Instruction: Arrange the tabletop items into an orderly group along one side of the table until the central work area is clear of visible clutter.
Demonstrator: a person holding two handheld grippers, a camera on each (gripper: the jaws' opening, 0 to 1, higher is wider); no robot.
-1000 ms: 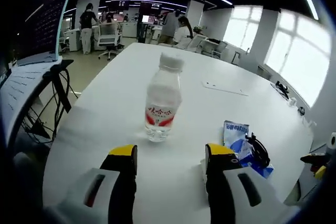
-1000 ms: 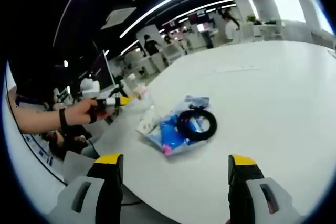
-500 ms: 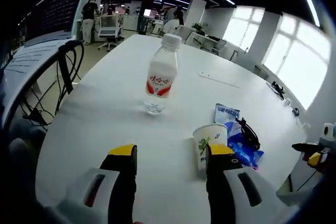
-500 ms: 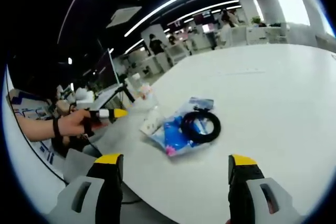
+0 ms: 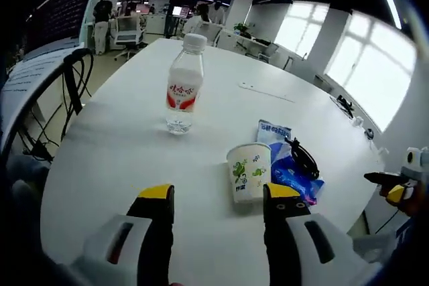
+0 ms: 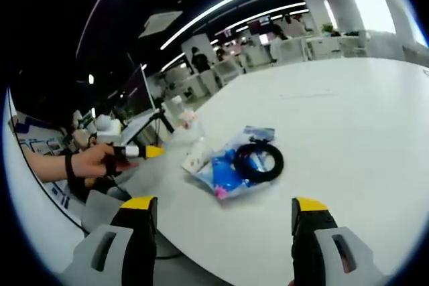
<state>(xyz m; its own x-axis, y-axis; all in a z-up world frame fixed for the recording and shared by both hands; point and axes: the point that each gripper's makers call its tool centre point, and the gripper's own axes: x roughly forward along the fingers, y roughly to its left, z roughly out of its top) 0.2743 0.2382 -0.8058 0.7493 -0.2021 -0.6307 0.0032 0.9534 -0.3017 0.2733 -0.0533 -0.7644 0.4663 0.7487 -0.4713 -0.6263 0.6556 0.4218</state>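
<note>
Left gripper (image 5: 218, 195) has drawn back from bottle (image 5: 182, 84); cup (image 5: 249, 172) now ahead. Both grippers wide open, empty. Packet (image 6: 231, 165), cable (image 6: 259, 161) beside cup; 4 items still ungrouped.

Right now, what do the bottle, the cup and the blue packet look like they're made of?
Bottle: clear glossy plastic, see-through, with a white cap and red label. Cup: likely matte paper, white with a green print. Blue packet: probably shiny plastic film, crinkled, with highlights.

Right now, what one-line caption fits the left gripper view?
Open left gripper faces a paper cup, water bottle and blue packet on a white table.
</note>
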